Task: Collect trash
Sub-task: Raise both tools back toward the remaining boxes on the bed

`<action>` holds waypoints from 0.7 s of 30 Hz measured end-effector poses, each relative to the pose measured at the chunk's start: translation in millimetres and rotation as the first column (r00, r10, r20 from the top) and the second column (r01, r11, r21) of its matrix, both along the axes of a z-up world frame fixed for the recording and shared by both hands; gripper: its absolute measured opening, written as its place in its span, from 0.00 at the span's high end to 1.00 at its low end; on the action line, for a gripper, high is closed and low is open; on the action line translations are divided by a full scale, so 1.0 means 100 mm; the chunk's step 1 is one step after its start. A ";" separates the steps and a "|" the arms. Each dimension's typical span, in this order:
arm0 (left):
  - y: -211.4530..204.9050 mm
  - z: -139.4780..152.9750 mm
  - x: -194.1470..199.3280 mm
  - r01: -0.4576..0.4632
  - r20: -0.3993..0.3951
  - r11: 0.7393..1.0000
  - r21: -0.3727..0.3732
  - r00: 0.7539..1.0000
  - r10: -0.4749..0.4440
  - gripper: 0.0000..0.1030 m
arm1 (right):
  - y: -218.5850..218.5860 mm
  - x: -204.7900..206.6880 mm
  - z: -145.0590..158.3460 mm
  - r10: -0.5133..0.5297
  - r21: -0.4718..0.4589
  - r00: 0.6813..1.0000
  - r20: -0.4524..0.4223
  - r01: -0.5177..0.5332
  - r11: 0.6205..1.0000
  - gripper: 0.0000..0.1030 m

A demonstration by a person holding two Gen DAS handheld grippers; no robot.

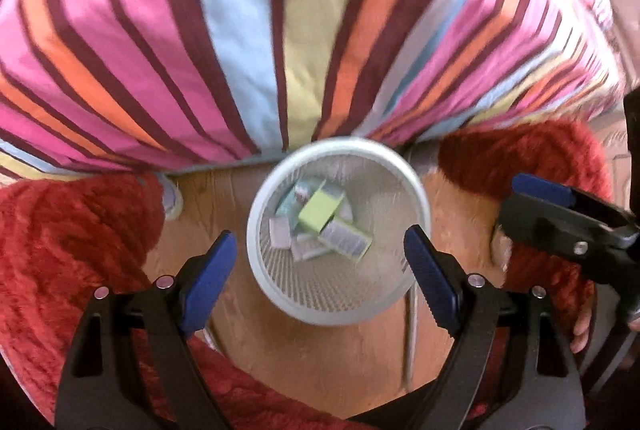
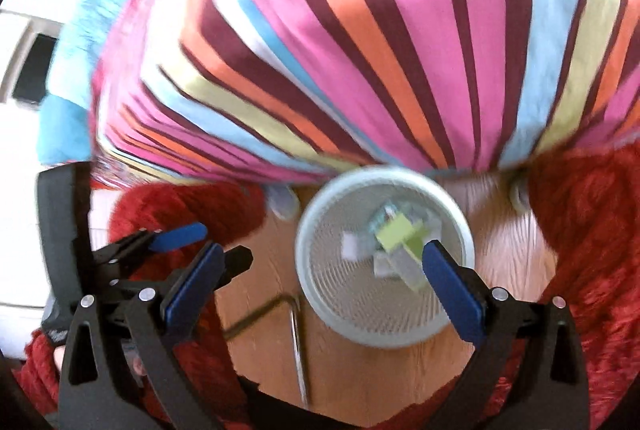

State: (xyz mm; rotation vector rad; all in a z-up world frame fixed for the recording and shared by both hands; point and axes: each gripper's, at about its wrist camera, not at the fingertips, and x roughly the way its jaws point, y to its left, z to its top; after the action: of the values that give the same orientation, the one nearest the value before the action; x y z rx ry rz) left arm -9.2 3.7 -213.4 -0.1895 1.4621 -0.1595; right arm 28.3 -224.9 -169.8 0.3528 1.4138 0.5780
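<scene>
A white mesh wastebasket (image 1: 394, 176) stands on the wood floor below both grippers and shows in the right wrist view (image 2: 320, 278) too. Inside lie a lime-green box (image 1: 320, 208), a grey box and several scraps of paper (image 1: 280, 232); the green box (image 2: 394, 234) shows in the right view as well. My left gripper (image 1: 320, 270) is open and empty above the basket. My right gripper (image 2: 320, 282) is open and empty above the basket's left side. The right gripper also shows in the left wrist view (image 1: 560, 206), and the left gripper shows in the right wrist view (image 2: 188, 242).
A striped, multicoloured bedcover (image 1: 280, 30) hangs down just behind the basket. Red fuzzy fabric (image 1: 60, 250) flanks the basket on both sides. A thin metal rod (image 2: 296, 334) lies on the wood floor (image 1: 312, 362). White furniture (image 2: 36, 42) stands at far left.
</scene>
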 end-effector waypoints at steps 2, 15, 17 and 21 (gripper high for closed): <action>0.07 0.11 0.02 -0.022 0.044 1.000 -0.005 0.999 0.022 0.19 | -0.01 0.01 0.17 0.002 0.007 0.996 0.091 -0.002 1.000 0.08; 0.41 0.96 0.50 -0.062 0.344 0.995 0.075 0.939 0.033 0.19 | -0.12 0.41 0.82 -0.021 -0.083 0.877 0.481 0.069 0.994 0.08; 0.43 1.06 0.62 -0.067 0.371 0.994 0.088 0.928 0.030 0.19 | -0.15 0.48 0.87 -0.026 -0.080 0.864 0.502 0.077 0.994 0.08; 0.46 1.14 0.86 -0.064 0.397 0.993 0.102 0.917 0.018 0.19 | -0.13 0.62 0.97 -0.008 -0.099 0.842 0.539 0.073 0.992 0.08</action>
State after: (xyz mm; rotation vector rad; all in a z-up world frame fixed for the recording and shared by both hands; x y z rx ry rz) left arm 76.8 49.4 -99.5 -0.0877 1.0575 -0.0743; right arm 90.3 -237.7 -72.8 0.1082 0.8848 0.5064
